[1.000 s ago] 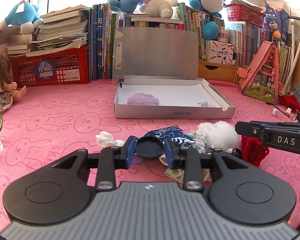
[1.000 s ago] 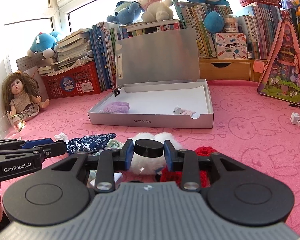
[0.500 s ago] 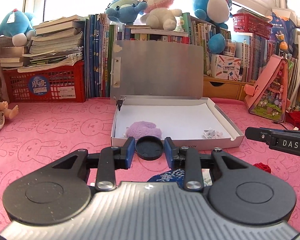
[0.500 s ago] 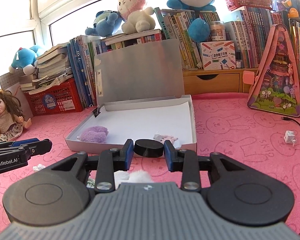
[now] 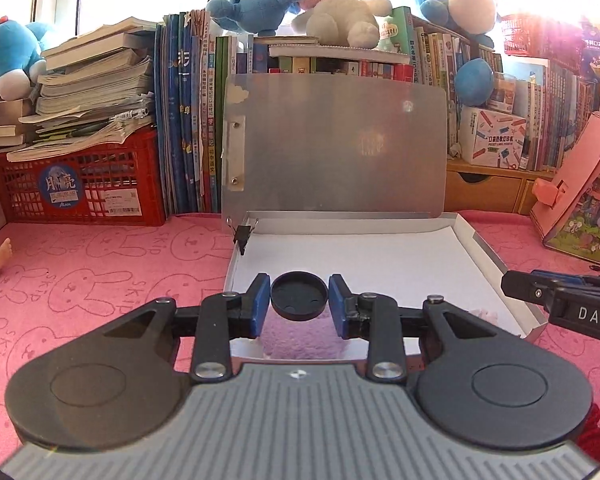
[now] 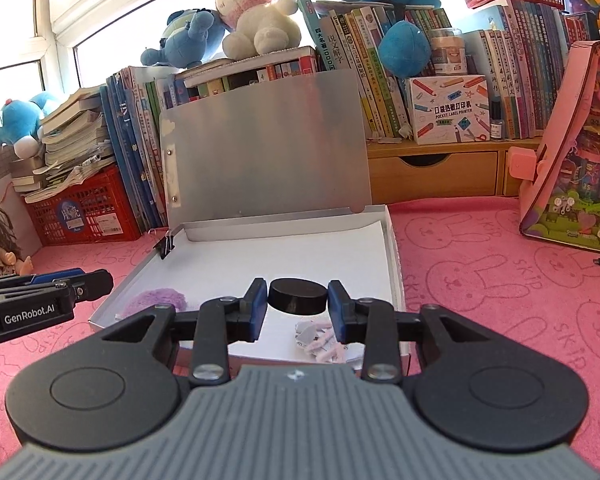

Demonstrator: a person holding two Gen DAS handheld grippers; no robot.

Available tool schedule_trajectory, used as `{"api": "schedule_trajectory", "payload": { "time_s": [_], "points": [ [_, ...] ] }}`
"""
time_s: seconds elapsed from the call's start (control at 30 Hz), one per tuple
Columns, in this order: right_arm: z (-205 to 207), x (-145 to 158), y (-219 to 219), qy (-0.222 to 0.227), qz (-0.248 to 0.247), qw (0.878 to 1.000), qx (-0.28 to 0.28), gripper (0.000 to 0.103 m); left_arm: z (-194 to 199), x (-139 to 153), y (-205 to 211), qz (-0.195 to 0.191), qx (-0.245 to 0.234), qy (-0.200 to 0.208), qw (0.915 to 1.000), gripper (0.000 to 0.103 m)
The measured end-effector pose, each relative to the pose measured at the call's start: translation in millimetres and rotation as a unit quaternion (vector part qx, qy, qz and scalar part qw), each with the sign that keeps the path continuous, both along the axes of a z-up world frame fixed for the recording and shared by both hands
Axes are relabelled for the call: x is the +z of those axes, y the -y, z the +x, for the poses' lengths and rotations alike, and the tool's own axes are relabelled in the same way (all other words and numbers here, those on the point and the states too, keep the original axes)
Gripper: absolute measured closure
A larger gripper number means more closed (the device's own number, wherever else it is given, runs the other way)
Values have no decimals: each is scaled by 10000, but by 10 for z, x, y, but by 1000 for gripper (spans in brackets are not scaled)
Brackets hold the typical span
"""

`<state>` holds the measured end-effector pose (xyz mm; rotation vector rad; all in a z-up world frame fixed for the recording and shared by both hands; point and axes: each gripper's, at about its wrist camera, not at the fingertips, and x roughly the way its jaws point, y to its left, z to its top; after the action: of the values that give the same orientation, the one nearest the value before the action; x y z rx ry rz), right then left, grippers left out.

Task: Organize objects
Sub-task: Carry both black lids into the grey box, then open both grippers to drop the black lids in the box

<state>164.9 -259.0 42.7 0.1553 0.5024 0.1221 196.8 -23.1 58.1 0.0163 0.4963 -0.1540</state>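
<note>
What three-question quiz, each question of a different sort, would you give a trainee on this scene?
1. True or false: the lid of the grey box stands open, leaning against the books.
2. What is fixed to the box's back left corner? A) a black binder clip B) a wooden peg C) a rubber band
3. Fill in: the fluffy thing lying in the box near its front left corner is ____ in colour.

Key: 1 true; 2 A; 3 purple.
</note>
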Motion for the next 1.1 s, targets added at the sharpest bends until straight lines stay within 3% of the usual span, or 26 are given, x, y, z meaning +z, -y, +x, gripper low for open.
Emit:
{"api": "schedule_trajectory", "payload": {
  "time_s": [0.37, 0.5, 0.97, 1.1],
  "points": [
    [626, -189, 186, -663, 287, 9974, 8, 65, 797, -249, 34, 88, 288, -511, 9982, 66],
    [770, -226, 218, -806, 392, 9960, -50, 65, 981, -325, 15, -53, 325, -670, 9972, 66],
    [939, -366, 121, -1145, 296, 9929, -92, 65, 1189, -502, 9, 37, 406, -1206, 9919, 66],
    [929, -367, 133, -1159, 332, 9926, -133, 61, 1166, -480, 14, 62, 375, -1229, 9917, 64]
  ]
}}
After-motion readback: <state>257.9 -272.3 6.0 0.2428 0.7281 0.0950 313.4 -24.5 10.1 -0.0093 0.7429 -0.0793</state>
